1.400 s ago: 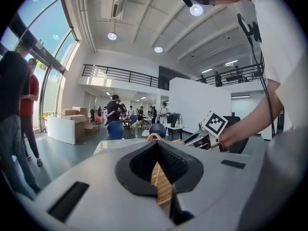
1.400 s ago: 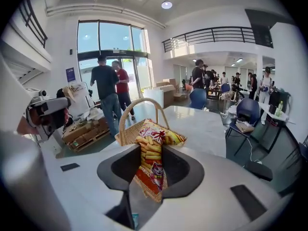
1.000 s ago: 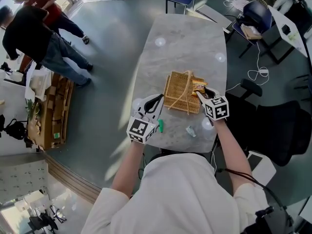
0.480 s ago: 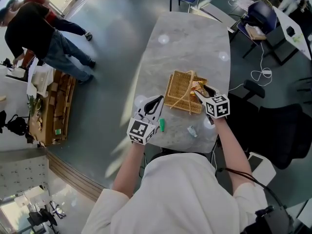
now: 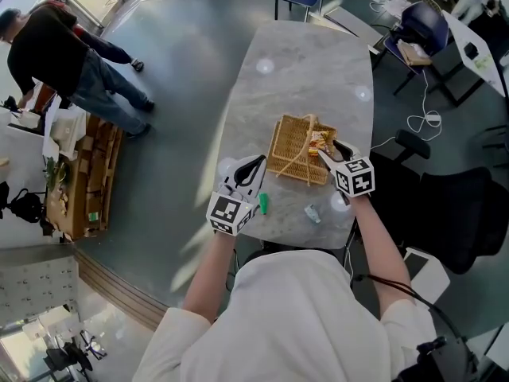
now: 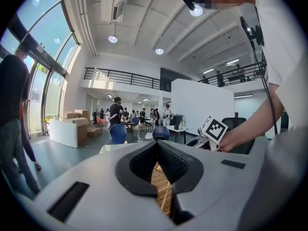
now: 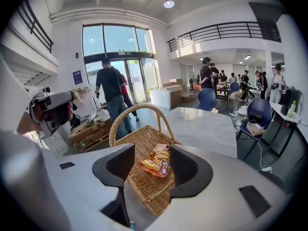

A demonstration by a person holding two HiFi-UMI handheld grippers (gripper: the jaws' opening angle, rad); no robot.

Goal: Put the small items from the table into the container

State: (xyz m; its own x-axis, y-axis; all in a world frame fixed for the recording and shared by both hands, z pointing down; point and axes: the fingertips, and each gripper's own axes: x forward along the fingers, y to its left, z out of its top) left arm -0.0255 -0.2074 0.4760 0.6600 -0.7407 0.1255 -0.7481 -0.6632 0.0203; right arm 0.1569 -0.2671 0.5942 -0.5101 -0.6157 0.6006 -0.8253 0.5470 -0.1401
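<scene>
A wicker basket (image 5: 282, 138) with a hoop handle stands in the middle of the marble table (image 5: 310, 62). An orange-and-yellow snack packet (image 5: 320, 141) lies at its right end. My right gripper (image 5: 331, 149) reaches over that end, tilted down. In the right gripper view the packet (image 7: 156, 161) rests on the basket's weave (image 7: 144, 141) between the jaws of the right gripper (image 7: 153, 149), which are opening and no longer pinch it. My left gripper (image 5: 256, 164) hovers left of the basket, shut on nothing. A green item (image 5: 262, 204) and a small pale item (image 5: 312, 212) lie near the table's front edge.
The left gripper (image 6: 156, 146) points level towards the basket (image 6: 161, 186). Dark chairs (image 5: 413, 26) and white cables stand off the table's right side. Two people (image 5: 60, 62) work by wooden pallets at the far left. The table's front edge lies just behind both grippers.
The right gripper's jaws have spread apart around the snack packet, which now lies in the basket. Both hands stay where they were. The people at far left shifted a little.
</scene>
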